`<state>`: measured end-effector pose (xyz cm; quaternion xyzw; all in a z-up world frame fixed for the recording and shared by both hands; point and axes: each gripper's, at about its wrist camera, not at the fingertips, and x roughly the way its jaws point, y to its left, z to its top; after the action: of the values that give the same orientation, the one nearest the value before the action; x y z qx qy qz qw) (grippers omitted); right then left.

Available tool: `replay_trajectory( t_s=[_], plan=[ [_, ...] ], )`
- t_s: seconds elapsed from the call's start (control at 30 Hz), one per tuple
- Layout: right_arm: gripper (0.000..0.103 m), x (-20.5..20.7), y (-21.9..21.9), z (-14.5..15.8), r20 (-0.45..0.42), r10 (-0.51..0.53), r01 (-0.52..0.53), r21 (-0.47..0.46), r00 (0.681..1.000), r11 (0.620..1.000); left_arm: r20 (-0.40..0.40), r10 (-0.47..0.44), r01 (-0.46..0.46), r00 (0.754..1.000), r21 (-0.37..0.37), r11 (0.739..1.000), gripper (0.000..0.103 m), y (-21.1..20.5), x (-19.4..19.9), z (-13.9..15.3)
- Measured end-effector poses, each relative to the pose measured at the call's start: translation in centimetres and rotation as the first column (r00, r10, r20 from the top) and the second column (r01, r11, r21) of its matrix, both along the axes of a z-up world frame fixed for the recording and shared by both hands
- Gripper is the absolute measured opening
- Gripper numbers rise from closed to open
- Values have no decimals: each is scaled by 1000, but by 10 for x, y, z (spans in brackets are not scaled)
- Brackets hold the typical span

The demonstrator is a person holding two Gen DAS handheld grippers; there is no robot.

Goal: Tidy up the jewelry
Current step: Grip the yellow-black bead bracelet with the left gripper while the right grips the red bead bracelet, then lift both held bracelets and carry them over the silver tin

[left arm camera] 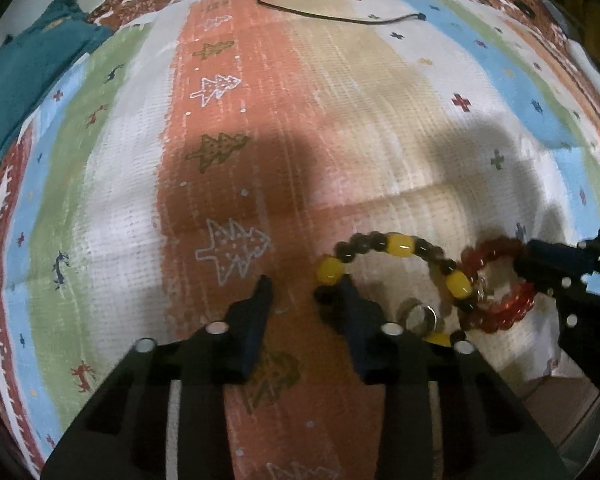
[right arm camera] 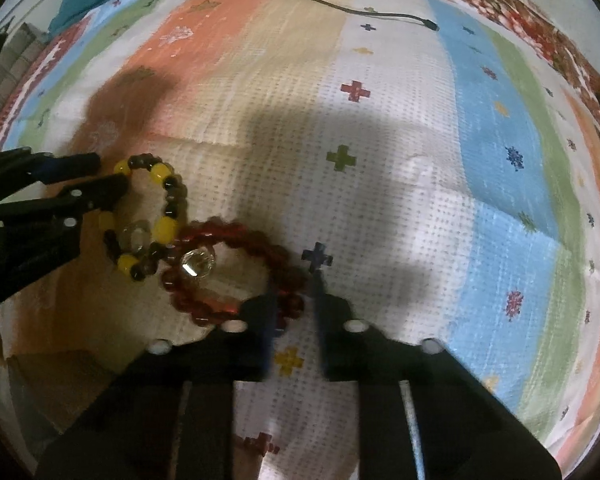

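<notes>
I'm at the pick-up step: my left gripper [left arm camera: 306,280] straddles the yellow-and-dark bracelet [left arm camera: 404,246], jaws parted, not yet pinching. My right gripper [right arm camera: 296,284] looks clenched on the red bracelet [right arm camera: 236,232] touching it. Next—lift them apart. Only the right view shows the clear crystal bead [right arm camera: 196,262] plainly.

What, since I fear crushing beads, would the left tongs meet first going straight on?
Likely the orange stripe of the cloth between the left tongs; one finger sits beside the yellow-and-black bracelet, so beads may come first. Depth unclear.
</notes>
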<state>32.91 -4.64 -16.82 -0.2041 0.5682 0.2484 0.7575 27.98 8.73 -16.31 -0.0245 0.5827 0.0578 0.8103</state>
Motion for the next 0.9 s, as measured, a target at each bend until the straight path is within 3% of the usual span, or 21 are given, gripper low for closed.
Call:
replay_trajectory(
  t_s=[0.07,0.37,0.7,0.9],
  plan=[
    [14,-2,2,1,7,7,-7,-8,1000,1000,-9,1,-1,1000,-2,1000,11,-1,-1,1],
    [14,-5,-3,26,47,-6,5,25,999,1000,10,18,-18,1000,13,1000,9,-1,-21,22],
    [14,-22,-22,57,62,-7,1,109,998,994,136,27,-18,990,-70,997,9,-17,-34,60],
    [14,-29,-28,72,75,-19,8,151,997,989,159,41,-23,986,-114,993,9,-21,-31,69]
  ],
)
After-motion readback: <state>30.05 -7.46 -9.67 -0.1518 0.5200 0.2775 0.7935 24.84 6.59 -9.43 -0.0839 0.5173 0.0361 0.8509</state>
